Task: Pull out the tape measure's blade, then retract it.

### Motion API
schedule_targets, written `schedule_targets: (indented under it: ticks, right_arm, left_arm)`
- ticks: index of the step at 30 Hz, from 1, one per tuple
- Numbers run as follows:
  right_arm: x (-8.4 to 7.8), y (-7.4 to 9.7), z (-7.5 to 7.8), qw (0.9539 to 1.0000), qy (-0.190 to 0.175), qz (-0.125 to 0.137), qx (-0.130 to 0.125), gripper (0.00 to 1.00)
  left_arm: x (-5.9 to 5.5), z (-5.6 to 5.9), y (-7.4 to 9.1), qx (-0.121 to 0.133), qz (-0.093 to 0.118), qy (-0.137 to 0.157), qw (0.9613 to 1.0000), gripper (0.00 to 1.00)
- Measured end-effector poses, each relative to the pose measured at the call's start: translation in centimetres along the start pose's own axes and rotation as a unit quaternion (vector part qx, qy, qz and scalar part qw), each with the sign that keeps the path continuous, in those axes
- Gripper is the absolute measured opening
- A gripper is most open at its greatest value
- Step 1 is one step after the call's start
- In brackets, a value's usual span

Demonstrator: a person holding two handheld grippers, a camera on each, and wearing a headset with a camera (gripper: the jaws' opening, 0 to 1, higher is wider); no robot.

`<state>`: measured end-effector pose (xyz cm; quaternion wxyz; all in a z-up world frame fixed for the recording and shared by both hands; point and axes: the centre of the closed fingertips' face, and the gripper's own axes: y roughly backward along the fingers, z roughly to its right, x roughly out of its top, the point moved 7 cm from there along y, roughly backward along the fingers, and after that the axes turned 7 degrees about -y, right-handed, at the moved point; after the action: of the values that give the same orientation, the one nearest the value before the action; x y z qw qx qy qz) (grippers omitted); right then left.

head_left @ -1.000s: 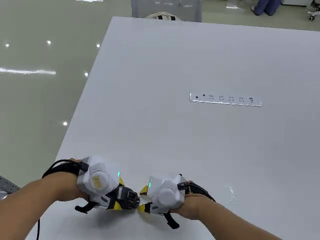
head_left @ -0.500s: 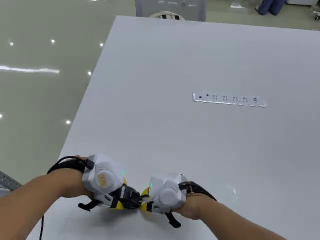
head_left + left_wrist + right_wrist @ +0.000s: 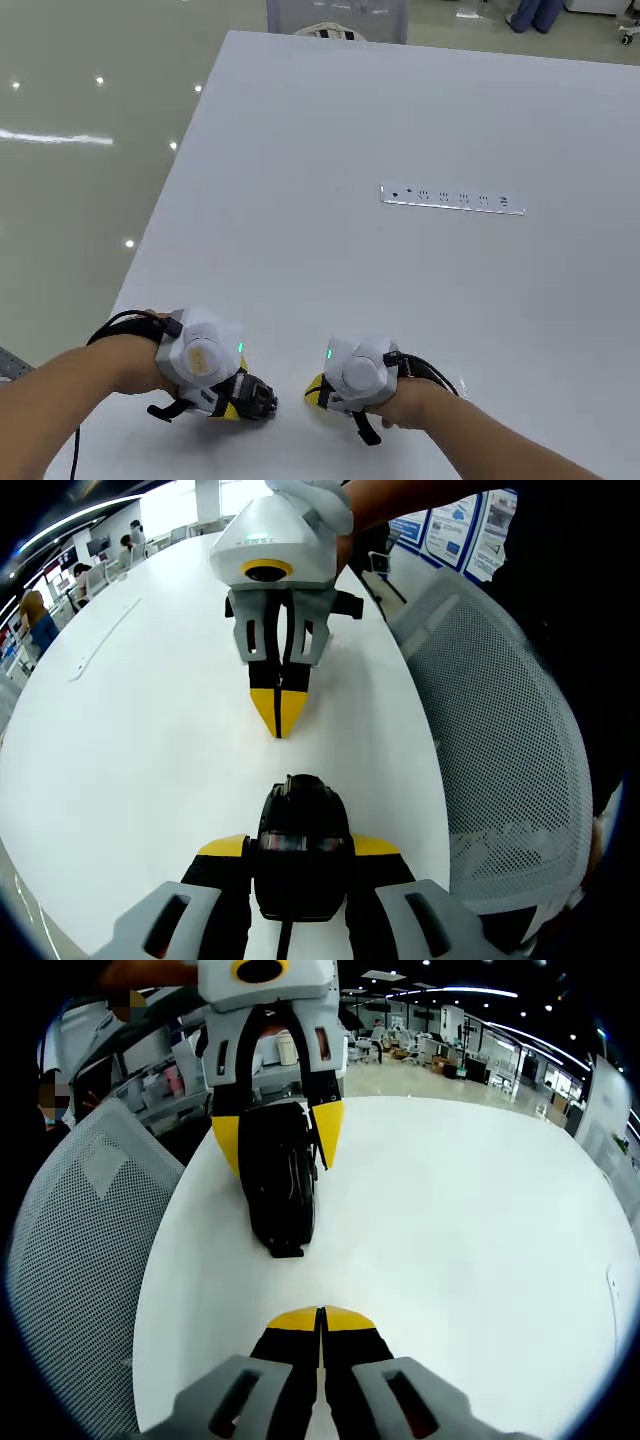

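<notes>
At the table (image 3: 400, 120) edge, anchors tape measure (image 3: 280, 1190) clamped in left gripper (image 3: 300, 845), with right gripper (image 3: 322, 1315) pinched together, empty, opposite the hook (image 3: 285, 1251).

Bright o/h light; glare spots on floor (image 3: 60, 140); faint shadow under left gripper (image 3: 248, 402); fisheye edges warped.

Left gripper (image 3: 246, 404) jaws clamped on tape measure (image 3: 300, 832); right gripper (image 3: 316, 392) jaws pressed together, facing it, just apart.
</notes>
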<state>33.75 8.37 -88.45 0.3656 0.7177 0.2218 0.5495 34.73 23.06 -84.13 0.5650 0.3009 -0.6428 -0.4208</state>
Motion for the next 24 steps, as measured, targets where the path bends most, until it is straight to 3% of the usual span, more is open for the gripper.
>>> schedule_targets:
  ticks: [2, 7, 10, 16, 20, 23, 24]
  right_arm:
    - [0.4, -0.5, -0.7, 1.0000, 0.008, 0.004, 0.005, 0.01]
    - [1.7, -1.7, -2.0, 0.9993, 0.016, 0.016, 0.028, 0.15]
    - [2.5, -2.1, -2.1, 0.9993, 0.018, 0.025, 0.022, 0.20]
    - [3.2, -2.5, -2.2, 0.9992, 0.020, 0.032, 0.016, 0.18]
    - [2.9, -2.7, -2.2, 0.9994, 0.010, 0.026, 0.018, 0.16]
    - [2.8, -2.9, -2.3, 0.9993, 0.027, 0.026, 0.010, 0.15]
    - [2.8, -2.9, -2.1, 0.9995, 0.013, 0.028, 0.011, 0.14]
  left_arm:
    - [0.0, -0.1, 0.0, 0.000, 0.000, 0.002, 1.0000, 0.33]
    - [0.0, 0.0, 0.0, 0.003, -0.001, 0.009, 1.0000, 0.33]
    - [0.0, 0.0, 0.0, 0.006, 0.000, 0.012, 0.9999, 0.33]
    - [0.1, -0.1, 0.0, 0.004, 0.003, 0.012, 0.9999, 0.33]
    - [0.1, -0.1, 0.0, 0.005, 0.003, 0.015, 0.9999, 0.33]
    - [0.1, -0.1, 0.0, 0.005, 0.005, 0.016, 0.9998, 0.33]
    - [0.1, -0.1, 0.0, 0.005, 0.004, 0.015, 0.9999, 0.33]
